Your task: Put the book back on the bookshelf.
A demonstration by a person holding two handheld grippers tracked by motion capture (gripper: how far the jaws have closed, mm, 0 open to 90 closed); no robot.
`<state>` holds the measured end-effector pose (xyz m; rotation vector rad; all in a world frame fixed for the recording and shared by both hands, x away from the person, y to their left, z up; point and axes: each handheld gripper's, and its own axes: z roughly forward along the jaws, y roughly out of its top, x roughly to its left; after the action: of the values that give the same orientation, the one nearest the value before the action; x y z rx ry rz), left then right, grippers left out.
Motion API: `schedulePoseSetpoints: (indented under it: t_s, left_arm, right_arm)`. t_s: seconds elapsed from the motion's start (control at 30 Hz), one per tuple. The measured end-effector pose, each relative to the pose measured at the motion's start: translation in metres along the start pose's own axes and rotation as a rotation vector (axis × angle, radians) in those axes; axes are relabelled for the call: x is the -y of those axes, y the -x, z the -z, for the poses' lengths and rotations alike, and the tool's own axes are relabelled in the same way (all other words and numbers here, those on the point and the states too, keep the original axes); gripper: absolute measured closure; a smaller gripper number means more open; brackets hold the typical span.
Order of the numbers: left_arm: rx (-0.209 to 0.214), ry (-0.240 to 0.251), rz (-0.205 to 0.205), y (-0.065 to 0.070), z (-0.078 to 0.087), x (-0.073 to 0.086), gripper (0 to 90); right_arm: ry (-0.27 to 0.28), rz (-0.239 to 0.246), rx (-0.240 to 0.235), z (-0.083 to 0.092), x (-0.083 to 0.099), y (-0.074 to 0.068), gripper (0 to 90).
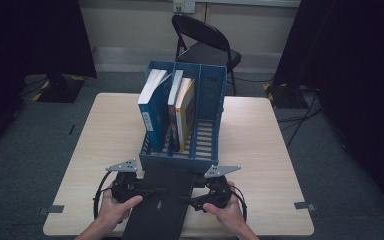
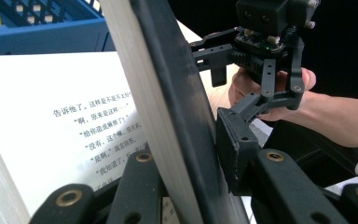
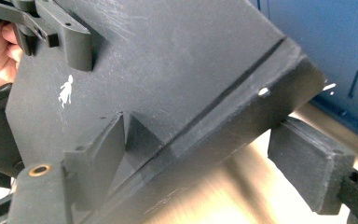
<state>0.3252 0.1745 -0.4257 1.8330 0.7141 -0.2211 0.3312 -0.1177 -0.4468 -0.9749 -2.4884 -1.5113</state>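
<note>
Fingers: left gripper clenched on black book cover edge; right gripper fingers released, straddling its spine | Location: worktop near edge, before blue rack | Handling: stiff, heavyish, matte; cover flops, so grasp spine.

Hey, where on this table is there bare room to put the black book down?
Bare tabletop lies left of the blue book rack, and another open patch lies right of it, out to the table edges. The rack's rightmost slot holds no books. It is crowded at the near middle, where both grippers meet the black book against the rack's front.
</note>
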Motion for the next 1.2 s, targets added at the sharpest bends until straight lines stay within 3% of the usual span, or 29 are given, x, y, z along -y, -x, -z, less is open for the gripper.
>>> schedulePoseSetpoints:
  t_s: [0.4, 0.43, 0.47, 0.87, 1.0, 1.1, 1.2]
  left_arm:
    - [0.028, 0.045, -0.052, 0.009, 0.001, -0.015, 72.4]
    - [0.030, 0.059, -0.053, 0.010, 0.002, -0.016, 72.4]
    - [0.020, 0.067, -0.065, 0.011, 0.003, -0.018, 72.4]
    - [0.024, 0.096, -0.124, 0.006, 0.003, -0.031, 72.6]
    - [0.002, 0.110, -0.154, 0.007, 0.006, -0.028, 71.3]
    - [-0.007, 0.123, -0.146, 0.005, 0.007, -0.024, 69.4]
    - [-0.038, 0.141, -0.138, 0.004, 0.009, -0.019, 60.9]
  right_arm:
    - [0.093, 0.035, 0.008, 0.022, -0.010, -0.005, 30.5]
    - [0.109, 0.040, 0.013, 0.024, -0.012, -0.006, 30.8]
    - [0.132, 0.073, 0.049, 0.029, -0.018, -0.011, 31.7]
    - [0.204, 0.118, 0.085, 0.043, -0.034, -0.011, 41.4]
    - [0.232, 0.125, 0.080, 0.043, -0.041, -0.012, 43.7]
    - [0.239, 0.120, 0.077, 0.043, -0.040, -0.012, 44.9]
    - [0.248, 0.113, 0.066, 0.045, -0.039, -0.014, 48.0]
